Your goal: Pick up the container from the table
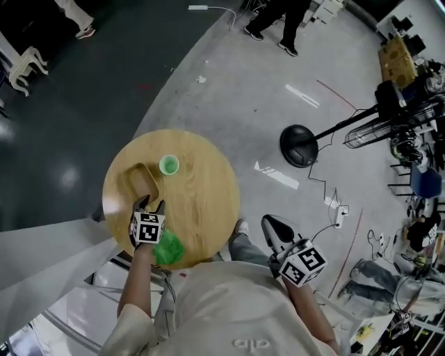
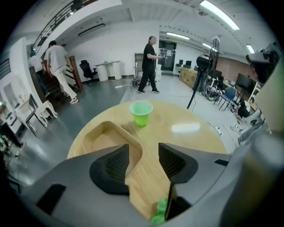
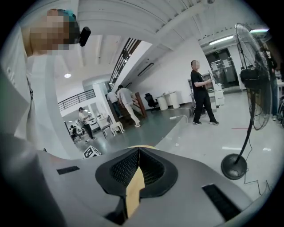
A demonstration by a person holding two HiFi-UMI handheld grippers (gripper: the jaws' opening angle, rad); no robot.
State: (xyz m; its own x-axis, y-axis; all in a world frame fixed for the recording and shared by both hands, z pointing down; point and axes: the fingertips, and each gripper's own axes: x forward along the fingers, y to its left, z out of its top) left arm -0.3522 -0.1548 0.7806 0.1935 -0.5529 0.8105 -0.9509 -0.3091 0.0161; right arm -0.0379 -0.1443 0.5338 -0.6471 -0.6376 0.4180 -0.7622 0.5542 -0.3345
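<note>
A shallow wooden container (image 1: pixel 139 182) with rounded corners lies on the left part of the round wooden table (image 1: pixel 208 208). My left gripper (image 1: pixel 149 206) hangs over the container's near edge, pointing down at it, jaws open. In the left gripper view the container (image 2: pixel 104 137) lies just beyond the left pad, and its near right corner runs into the gap of the left gripper (image 2: pixel 144 150); neither pad presses on it. My right gripper (image 1: pixel 272 228) is off the table to the right, over the floor. The right gripper (image 3: pixel 139 153) is shut with nothing in it.
A green plastic cup (image 1: pixel 169 165) stands upright right behind the container, also seen as the cup (image 2: pixel 141 113) ahead of the jaws. A floor fan's round base (image 1: pixel 299 146) and cables lie on the floor to the right. People (image 1: pixel 274 21) walk far off.
</note>
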